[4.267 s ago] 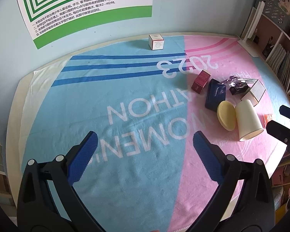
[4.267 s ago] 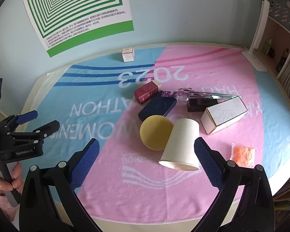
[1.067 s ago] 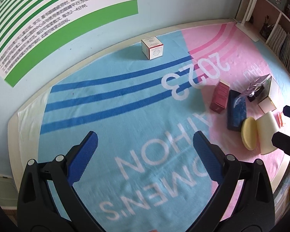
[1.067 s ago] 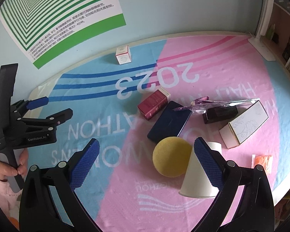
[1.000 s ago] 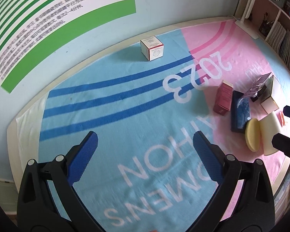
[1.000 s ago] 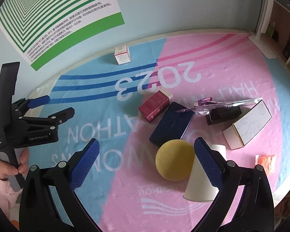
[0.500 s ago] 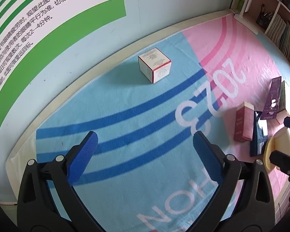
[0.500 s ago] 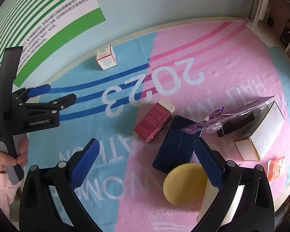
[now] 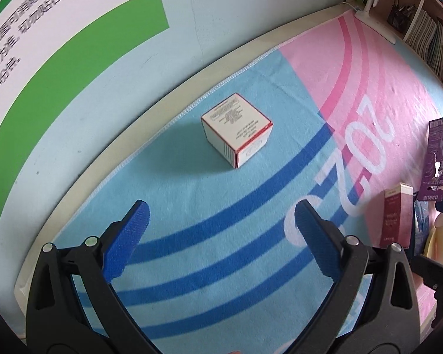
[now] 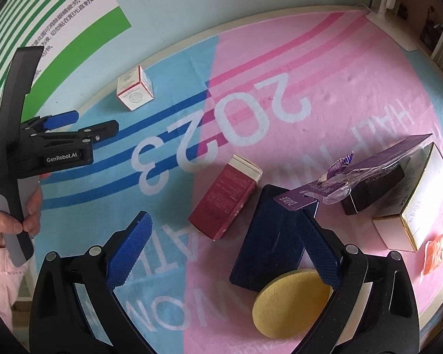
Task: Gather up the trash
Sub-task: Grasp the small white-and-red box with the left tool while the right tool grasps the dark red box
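Left gripper [image 9: 218, 221]: jaws spread wide, empty, above the blue half of the towel [image 9: 192, 265]. Small white red-edged box [image 9: 236, 129]: straight ahead of it, alone near the wall.

Right gripper [image 10: 226, 231]: jaws apart, empty. Maroon carton [image 10: 226, 196]: between and just beyond its fingertips. Navy case [image 10: 270, 236] and yellow sponge [image 10: 289, 303]: by its right finger.

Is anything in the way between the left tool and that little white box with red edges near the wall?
Nothing visible is. The left tool is open and points at the white box with red edges, with only bare blue towel between them. The other clutter, like the maroon box, lies off to the right.
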